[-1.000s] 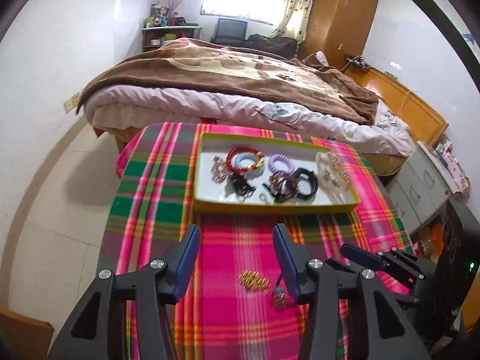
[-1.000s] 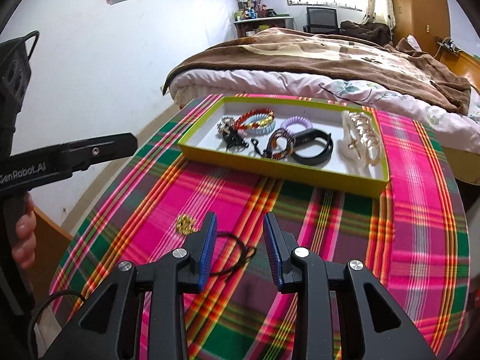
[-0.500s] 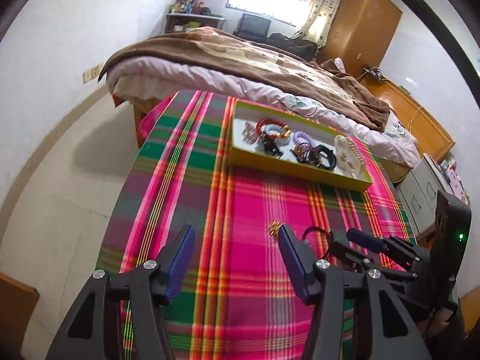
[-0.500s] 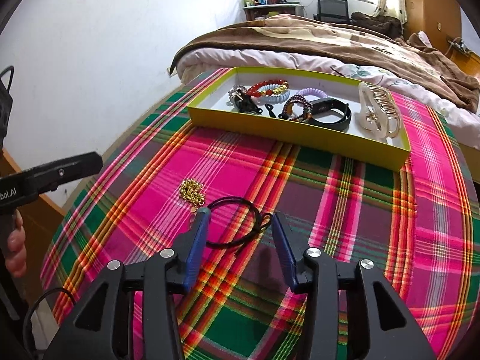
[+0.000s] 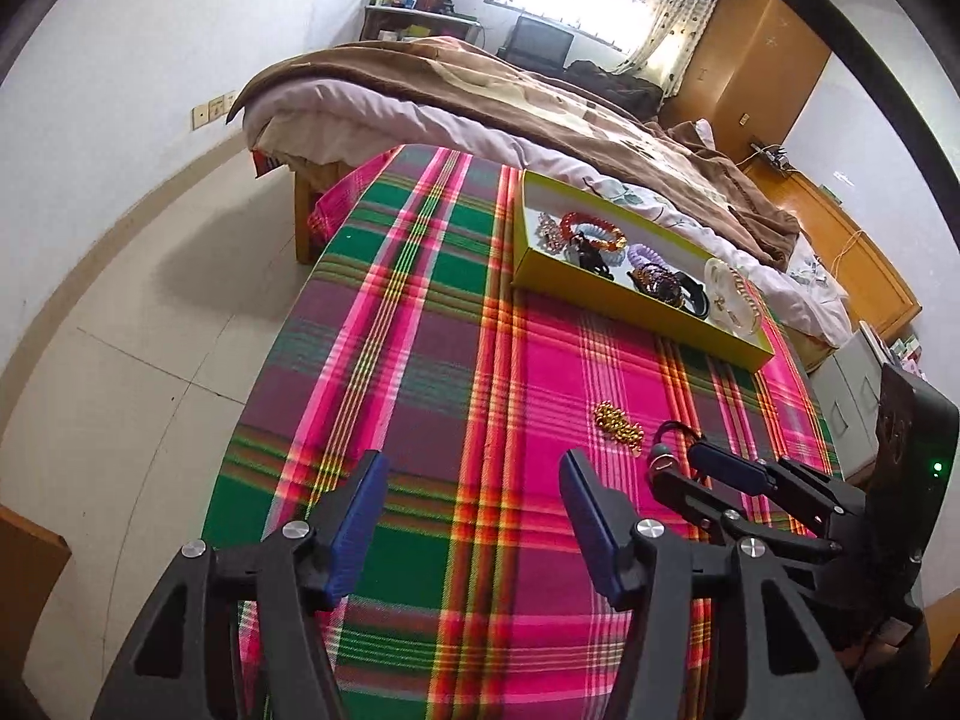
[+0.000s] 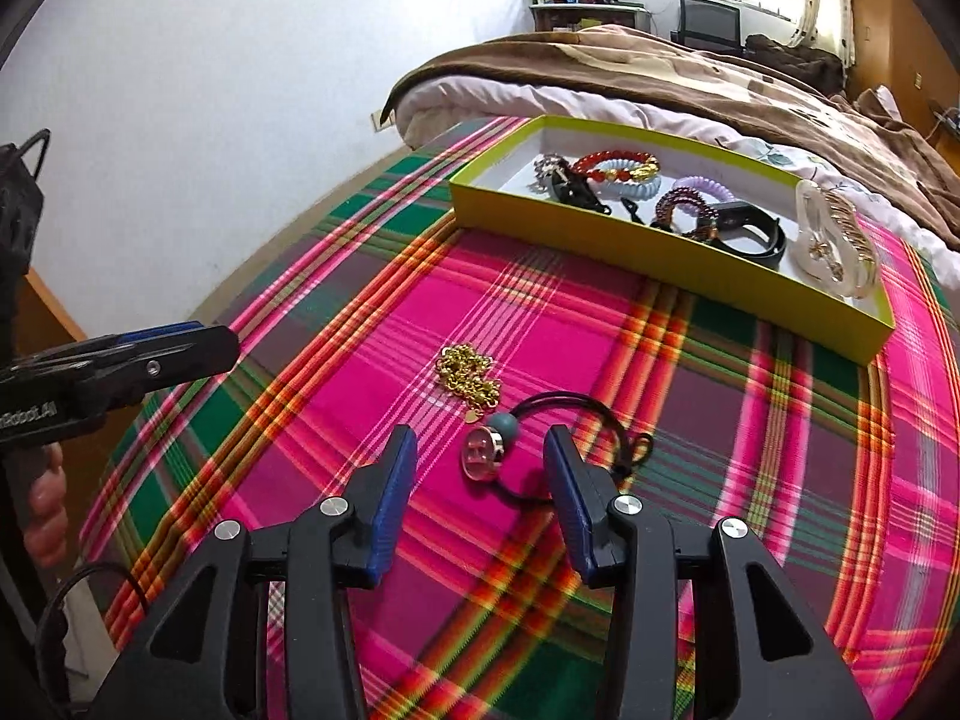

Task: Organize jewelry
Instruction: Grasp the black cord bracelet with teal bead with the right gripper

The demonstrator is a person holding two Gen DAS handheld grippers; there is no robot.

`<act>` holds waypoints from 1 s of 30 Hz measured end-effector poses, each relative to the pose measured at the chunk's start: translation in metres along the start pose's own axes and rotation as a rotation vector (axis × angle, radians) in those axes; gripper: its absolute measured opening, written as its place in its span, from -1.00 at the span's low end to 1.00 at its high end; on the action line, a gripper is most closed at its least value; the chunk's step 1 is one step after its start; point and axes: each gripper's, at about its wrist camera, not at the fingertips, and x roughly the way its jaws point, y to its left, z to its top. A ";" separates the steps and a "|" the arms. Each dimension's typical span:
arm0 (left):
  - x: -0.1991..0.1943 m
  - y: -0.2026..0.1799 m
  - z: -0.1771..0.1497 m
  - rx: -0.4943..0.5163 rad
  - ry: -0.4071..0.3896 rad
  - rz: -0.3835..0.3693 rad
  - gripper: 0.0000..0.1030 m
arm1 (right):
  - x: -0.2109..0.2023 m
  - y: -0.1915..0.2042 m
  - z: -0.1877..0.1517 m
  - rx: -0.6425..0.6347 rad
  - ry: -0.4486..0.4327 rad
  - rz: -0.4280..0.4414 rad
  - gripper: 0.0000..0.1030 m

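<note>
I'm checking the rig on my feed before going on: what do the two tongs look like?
Both tongs are alike: the right tongs and left tongs have matte black angular bodies with triangular cutouts, silver round screw heads at the joints, and blue ribbed fingers. White lettering marks the side of the left tongs in the right wrist view, where a thin black cable loops below. A green light glows on the right unit.

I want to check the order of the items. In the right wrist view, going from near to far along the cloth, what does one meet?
Right claw → round pendant on its black cord → gold chain → yellow-green tray with jewelry → bed.
</note>
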 end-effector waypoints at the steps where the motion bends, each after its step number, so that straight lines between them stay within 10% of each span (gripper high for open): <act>1: 0.000 0.000 0.000 0.001 0.001 -0.001 0.15 | 0.002 0.001 0.000 -0.002 0.002 0.002 -0.13; 9: -0.003 -0.008 -0.002 0.021 -0.001 -0.004 0.15 | 0.006 0.000 -0.003 0.000 -0.005 -0.037 -0.16; 16: -0.002 -0.021 -0.002 0.044 0.000 0.009 0.15 | 0.002 -0.008 -0.007 0.017 -0.015 -0.076 -0.77; 30: 0.007 -0.052 0.001 0.125 0.012 0.027 0.21 | -0.052 -0.046 -0.014 0.088 -0.133 -0.081 -0.77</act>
